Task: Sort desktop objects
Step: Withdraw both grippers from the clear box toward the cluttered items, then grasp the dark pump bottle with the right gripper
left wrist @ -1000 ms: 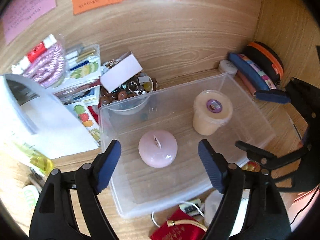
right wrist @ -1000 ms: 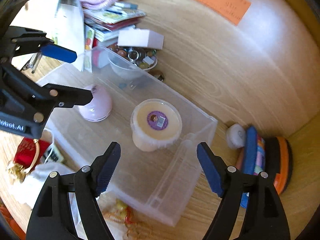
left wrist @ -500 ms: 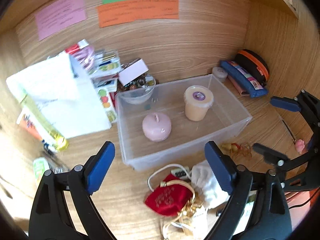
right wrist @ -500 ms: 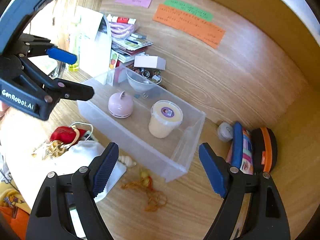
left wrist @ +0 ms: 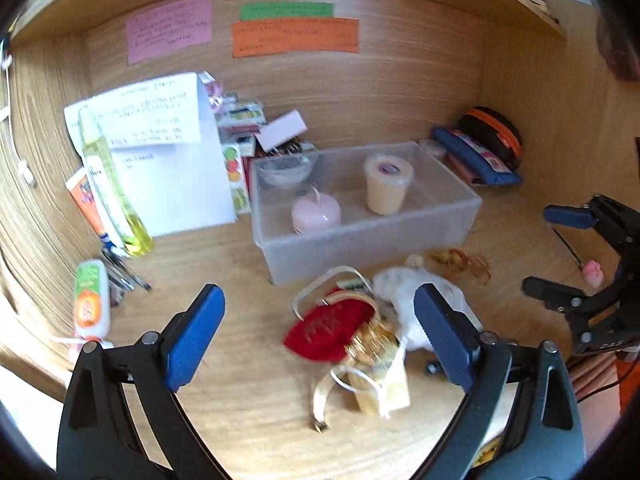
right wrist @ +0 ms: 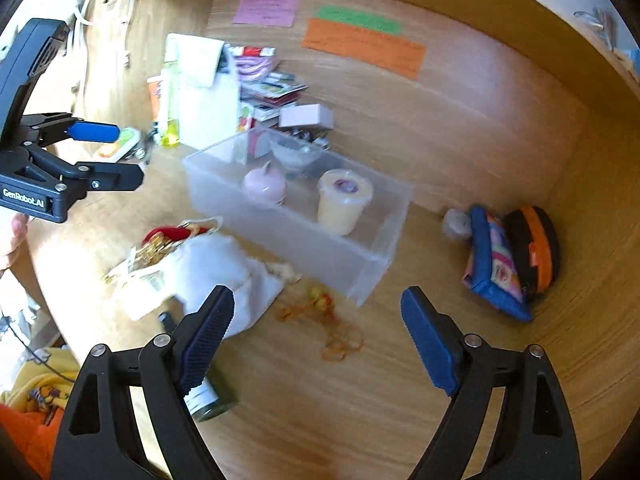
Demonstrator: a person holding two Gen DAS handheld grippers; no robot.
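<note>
Both grippers are empty: left gripper (left wrist: 318, 340) jaws opening wide with nothing between them, right gripper (right wrist: 318, 338) jaws opening too, also nothing held. Nearest on the counter (left wrist: 248, 392), under the left jaws at about 1 o'clock, a loose heap: red pouch (left wrist: 328, 330), gold trinkets (left wrist: 374, 342), white cloth bag (left wrist: 430, 292). In the right view a dark bottle (right wrist: 206, 396) lies just behind its left jaw, orange string tangle (right wrist: 328, 320) at 12 o'clock. None of that is sorted yet. Further out, the clear bin (left wrist: 360, 240) at 12 o'clock already holds a pink round item (left wrist: 316, 212) and a cream lidded tub (left wrist: 387, 184), so I judge the task only partly done, early to middle. Beyond the bin at 11 o'clock a small bowl of bits (left wrist: 286, 168), a white box (left wrist: 282, 130), stacked cards, white paper bag (left wrist: 168, 152), yellow bottle (left wrist: 112, 184), pens and a green-orange tube (left wrist: 90, 300) at 9 o'clock, all outside the bin. At 2 o'clock pencil cases (left wrist: 478, 152) against the side wall. Far wall: pink, green and orange notes (left wrist: 296, 36), writing too blurred to read. Only legible text: "GenRobot.AI" on the left gripper's body in the right view.
</note>
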